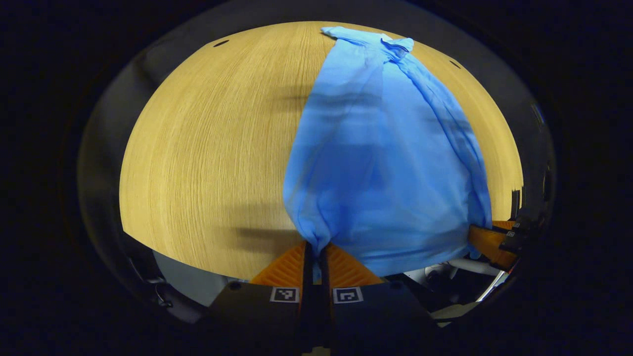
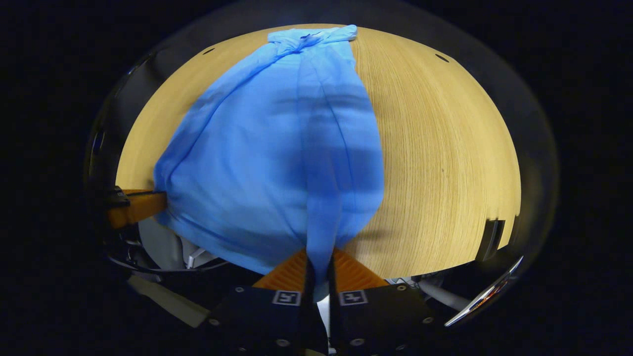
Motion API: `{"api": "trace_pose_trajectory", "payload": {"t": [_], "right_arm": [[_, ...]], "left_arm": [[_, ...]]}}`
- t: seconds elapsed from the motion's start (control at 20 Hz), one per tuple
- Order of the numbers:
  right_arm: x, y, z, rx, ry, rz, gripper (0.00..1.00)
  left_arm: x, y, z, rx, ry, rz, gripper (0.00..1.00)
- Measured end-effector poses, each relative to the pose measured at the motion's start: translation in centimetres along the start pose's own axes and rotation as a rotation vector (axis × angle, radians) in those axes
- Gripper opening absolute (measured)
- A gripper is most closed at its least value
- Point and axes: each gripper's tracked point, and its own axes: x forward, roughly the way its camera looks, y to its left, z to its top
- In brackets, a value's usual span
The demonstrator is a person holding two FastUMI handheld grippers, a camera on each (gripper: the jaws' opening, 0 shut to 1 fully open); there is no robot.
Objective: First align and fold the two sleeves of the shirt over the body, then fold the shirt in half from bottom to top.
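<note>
1. Left gripper view: the left gripper (image 1: 315, 253) sits at the near edge of the wooden table (image 1: 207, 163), its two fingers closed down to a thin slit with a gathered corner of the blue shirt (image 1: 381, 163) pinched between them. The shirt runs straight ahead from the fingers, its long axis pointing away across the table toward the far edge, where the bunched collar end (image 1: 381, 42) lies on the wood. The cloth nearest the fingers looks lifted off the table, hanging as a taut sheet to the right.

2. Same view, at the right edge: the right gripper (image 1: 487, 242) holds the other near corner of the shirt. The hem stretches between the two grippers, so each is equally close to its own corner.

3. Right gripper view: the right gripper (image 2: 319, 269) has its fingers drawn nearly together on a fold of the shirt (image 2: 267, 158) that rises from between them. The garment again extends forward, narrowing toward the collar end (image 2: 311, 35) far across the table (image 2: 445, 163).

4. Same view, at the left edge: the left gripper (image 2: 141, 205) grips the opposite corner, with the hem spanning the gap.

5. Judgement: both bottom corners appear held and the collar lies directly ahead, so the coming move likely turns on carrying the hem forward along that axis, both hands level.
</note>
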Motion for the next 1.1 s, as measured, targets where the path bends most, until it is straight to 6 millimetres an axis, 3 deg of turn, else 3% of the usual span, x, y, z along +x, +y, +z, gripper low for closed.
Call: {"api": "trace_pose_trajectory", "payload": {"t": [0.05,0.15,0.4,0.7,1.1], "right_arm": [[0.1,0.0,0.2,0.011,0.007,0.023,0.01],[-0.2,-0.9,1.1,0.012,-0.011,0.023,0.01],[-2.2,-2.3,6.3,-0.001,-0.114,0.045,0.01],[-5.4,-2.9,14.2,0.005,-0.244,0.054,0.01],[-9.0,-3.8,26.3,0.049,-0.393,0.021,0.01]], "left_arm": [[-0.1,-0.3,0.2,-0.005,0.001,-0.011,0.11],[-0.3,-0.6,0.8,0.009,-0.012,-0.021,0.11],[-2.2,-1.9,5.8,0.001,-0.109,-0.035,0.11],[-5.4,-2.4,14.1,0.024,-0.243,-0.051,0.12],[-9.1,-1.1,27.5,0.036,-0.389,-0.075,0.11]]}}
